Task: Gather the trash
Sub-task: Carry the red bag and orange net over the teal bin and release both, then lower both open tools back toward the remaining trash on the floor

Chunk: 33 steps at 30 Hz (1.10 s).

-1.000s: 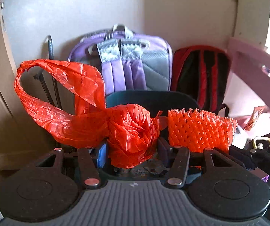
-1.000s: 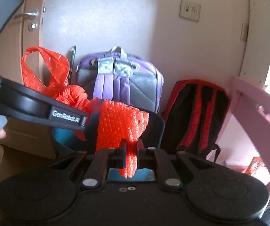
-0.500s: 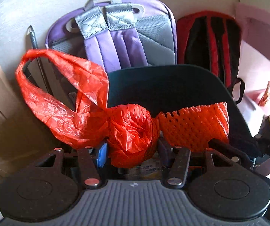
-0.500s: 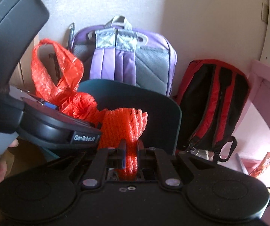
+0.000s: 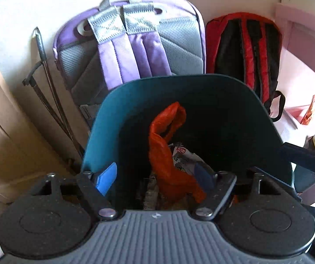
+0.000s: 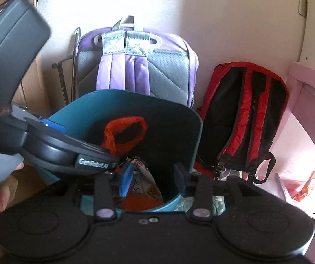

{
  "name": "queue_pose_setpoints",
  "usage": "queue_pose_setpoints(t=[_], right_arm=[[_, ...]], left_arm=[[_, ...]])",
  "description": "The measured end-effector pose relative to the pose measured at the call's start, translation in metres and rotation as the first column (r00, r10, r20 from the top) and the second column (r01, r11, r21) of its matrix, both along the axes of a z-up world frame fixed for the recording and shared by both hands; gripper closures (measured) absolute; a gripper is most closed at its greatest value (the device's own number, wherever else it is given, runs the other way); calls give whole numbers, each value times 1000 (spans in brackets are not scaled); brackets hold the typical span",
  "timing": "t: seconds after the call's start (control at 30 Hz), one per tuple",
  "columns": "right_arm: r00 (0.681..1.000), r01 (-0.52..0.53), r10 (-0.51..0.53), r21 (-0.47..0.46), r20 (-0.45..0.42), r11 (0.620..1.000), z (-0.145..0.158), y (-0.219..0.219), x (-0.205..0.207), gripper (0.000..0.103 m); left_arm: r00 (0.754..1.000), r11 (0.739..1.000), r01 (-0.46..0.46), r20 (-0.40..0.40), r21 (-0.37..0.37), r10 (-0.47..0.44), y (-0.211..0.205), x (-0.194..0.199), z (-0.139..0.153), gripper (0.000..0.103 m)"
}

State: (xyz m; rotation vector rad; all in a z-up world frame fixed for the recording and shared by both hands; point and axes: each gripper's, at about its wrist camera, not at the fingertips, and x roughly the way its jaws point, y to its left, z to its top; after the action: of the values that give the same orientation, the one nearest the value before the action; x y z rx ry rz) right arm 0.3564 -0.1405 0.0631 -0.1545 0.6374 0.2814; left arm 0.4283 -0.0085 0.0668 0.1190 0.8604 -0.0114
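Standing upright in teal bin (image 5: pixel 104 132), orange bag (image 5: pixel 168 154) (loop uppermost), both hand-held grippers opening, empty.

A crumpled orange plastic bag (image 5: pixel 168 151) lies inside the teal plastic bin (image 5: pixel 104 132), on top of printed wrappers (image 5: pixel 182 157). Behind the bin, a purple and grey fabric backpack (image 5: pixel 135 44) leans on the wall, with a red and black backpack (image 5: pixel 245 48) just to its right.

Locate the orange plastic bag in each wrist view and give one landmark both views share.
Left wrist view: the orange plastic bag lies inside the teal bin, centre frame, its loop pointing up.
Right wrist view: the bag shows left of centre inside the bin, its loop against the dark inner wall.
Shared landmark: the purple backpack behind the bin.
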Motion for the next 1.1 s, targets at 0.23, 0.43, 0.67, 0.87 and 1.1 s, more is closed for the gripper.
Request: queue_pose_setpoints(t=[0.23,0.43,0.67,0.87,1.1], right_arm=[[999,-24,24,0,36,1000,22,-1,-31,56],[997,-62,61,10,52,998,38,-1,-65,49],[992,-120,118,26,54,992,42,6,-108,44],[981,-192,190,52,28,980,25,18,-144,43],[965,-234,247,138,-84,962,-27,29,-168,42]], left_arm=[[999,1000,1,42,-29,0,8,-36,26,24],[997,999,8,71,-53,-5,19,-81,42,23],[997,997,-11,71,-82,17,43,-135,38,23],[997,995,-36,58,-98,42,69,-178,11,23],[994,981,-114,-15,-157,113,100,-216,-52,13]])
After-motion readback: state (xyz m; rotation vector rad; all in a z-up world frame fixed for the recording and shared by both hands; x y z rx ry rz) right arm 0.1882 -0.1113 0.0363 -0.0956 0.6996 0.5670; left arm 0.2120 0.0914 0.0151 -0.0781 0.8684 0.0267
